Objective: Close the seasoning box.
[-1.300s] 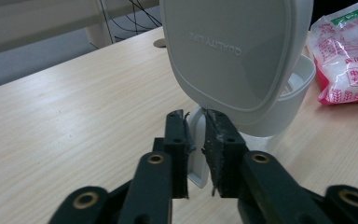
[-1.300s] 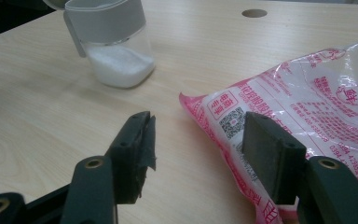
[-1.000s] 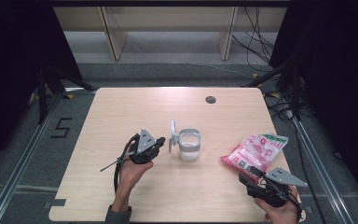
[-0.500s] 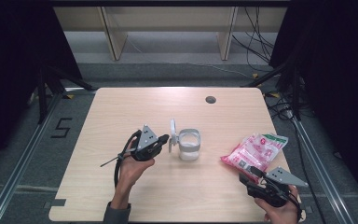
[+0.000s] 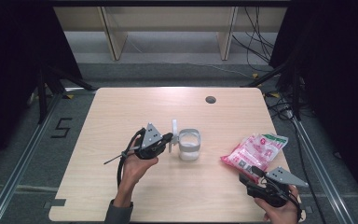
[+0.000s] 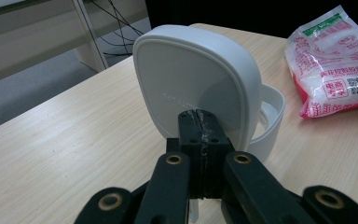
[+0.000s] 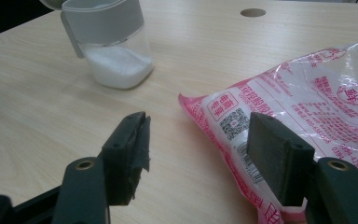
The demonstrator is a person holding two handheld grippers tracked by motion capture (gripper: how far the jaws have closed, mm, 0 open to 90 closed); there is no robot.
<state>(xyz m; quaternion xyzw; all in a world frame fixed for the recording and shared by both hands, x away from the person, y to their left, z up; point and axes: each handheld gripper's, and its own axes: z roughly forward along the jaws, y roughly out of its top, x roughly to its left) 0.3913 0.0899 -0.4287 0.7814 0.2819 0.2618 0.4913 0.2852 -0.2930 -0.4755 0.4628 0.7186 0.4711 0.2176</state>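
A small clear jar (image 5: 189, 144) with a grey-white collar stands mid-table, white grains (image 7: 116, 65) in its bottom. Its white flip lid (image 5: 174, 133) stands open and upright on the jar's left side. My left gripper (image 5: 169, 138) is shut, its tips resting against the lid's outer face (image 6: 196, 79); nothing is held between them. A pink and white bag (image 5: 254, 151) lies flat at the right. My right gripper (image 5: 254, 172) stands open low at the bag's near corner (image 7: 242, 121), the right jaw over the bag's edge, not closed on it.
The wooden table (image 5: 121, 112) has a round cable hole (image 5: 210, 99) at the back right. The jar (image 7: 114, 46) sits a hand's width left of the bag (image 6: 335, 60). Beyond the table's far edge are the floor, cables and shelving legs.
My left gripper has moved a little to the right, up to the open lid. The right gripper, jar and bag have stayed in place.
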